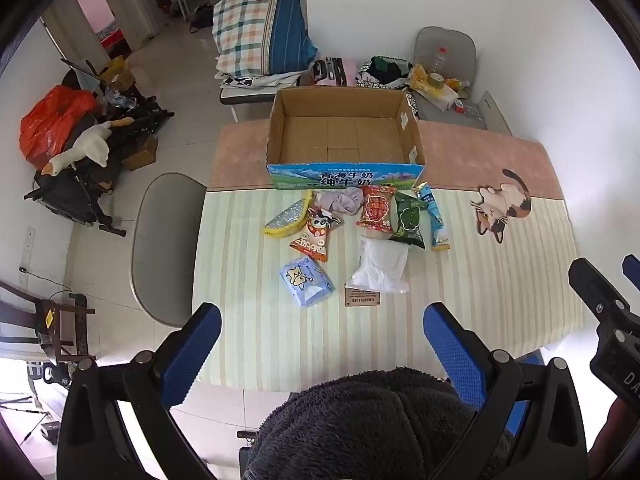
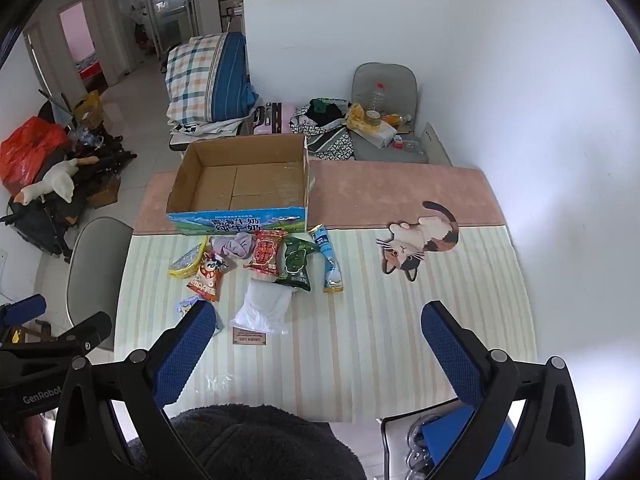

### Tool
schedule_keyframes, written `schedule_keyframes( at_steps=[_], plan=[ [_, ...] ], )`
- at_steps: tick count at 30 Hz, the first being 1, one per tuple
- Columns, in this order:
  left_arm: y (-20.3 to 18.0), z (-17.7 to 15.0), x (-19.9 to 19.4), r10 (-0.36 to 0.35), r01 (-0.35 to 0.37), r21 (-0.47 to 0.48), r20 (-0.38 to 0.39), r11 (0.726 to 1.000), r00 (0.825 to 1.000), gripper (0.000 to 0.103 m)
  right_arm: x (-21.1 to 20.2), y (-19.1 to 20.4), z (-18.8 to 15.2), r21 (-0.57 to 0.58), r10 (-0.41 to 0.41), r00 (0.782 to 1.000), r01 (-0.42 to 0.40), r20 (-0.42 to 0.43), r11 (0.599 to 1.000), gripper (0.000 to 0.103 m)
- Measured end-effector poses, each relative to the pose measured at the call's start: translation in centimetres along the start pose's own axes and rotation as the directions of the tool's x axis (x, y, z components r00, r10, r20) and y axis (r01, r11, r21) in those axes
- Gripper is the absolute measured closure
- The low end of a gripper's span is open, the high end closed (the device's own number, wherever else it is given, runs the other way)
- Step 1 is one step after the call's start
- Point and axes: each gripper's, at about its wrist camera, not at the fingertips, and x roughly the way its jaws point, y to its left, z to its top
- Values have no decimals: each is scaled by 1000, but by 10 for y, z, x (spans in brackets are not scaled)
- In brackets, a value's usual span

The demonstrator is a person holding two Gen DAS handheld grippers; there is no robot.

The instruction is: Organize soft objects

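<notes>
An open, empty cardboard box (image 1: pixel 344 136) (image 2: pixel 240 184) stands at the far side of the table. Before it lie several soft items: a yellow-edged pouch (image 1: pixel 286 216), a lilac cloth (image 1: pixel 342 202), a red snack bag (image 1: pixel 376 210), a green bag (image 1: pixel 408 220), a blue tube pack (image 1: pixel 432 216), an orange cow-print bag (image 1: pixel 316 236), a white plastic bag (image 1: pixel 380 268) and a blue tissue pack (image 1: pixel 306 282). My left gripper (image 1: pixel 322 334) is open, high above the near table edge. My right gripper (image 2: pixel 316 338) is open, also above the near edge.
The table (image 1: pixel 480 280) has a striped cloth with a cat print (image 1: pixel 502 204). A small brown plaque (image 1: pixel 362 299) lies near the white bag. A grey chair (image 1: pixel 164 248) stands at the left, another with clutter (image 2: pixel 384 120) behind. A dark fleece sleeve (image 1: pixel 360 428) fills the bottom.
</notes>
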Motion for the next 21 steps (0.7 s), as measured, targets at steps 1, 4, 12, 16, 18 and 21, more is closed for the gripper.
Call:
schedule_keyframes(
  at_steps=[1,4,12,16,18,21],
  plan=[
    [-1,0,1,1,-1,3,-12,1000,1000,0,0,0,0,-2,2,1000,-2,-1,1000,0],
    [-4,2,1,0,0,3,-7,1000,1000,0,-1,0,-1,-8,-3,1000,3,1,1000,0],
    [0,-1,-9,-8,8,-2,5,1000,1000,0,-4,0,3,-17,-13,1000,13,2,1000,0],
    [-2,-1,-10,-6,6,-2,13,1000,1000,0,-7,-2,-2,-14,-19,1000,19,8,1000,0],
    [-2,-1,-9,-11,11,-2,14,1000,1000,0,-7,1,-1,-16,-23,1000,23,9,1000,0],
    [-3,0,-9,-14,14,-4,16,1000,1000,0,-7,-5,-2,-12,-20,1000,20,10,1000,0]
  ],
)
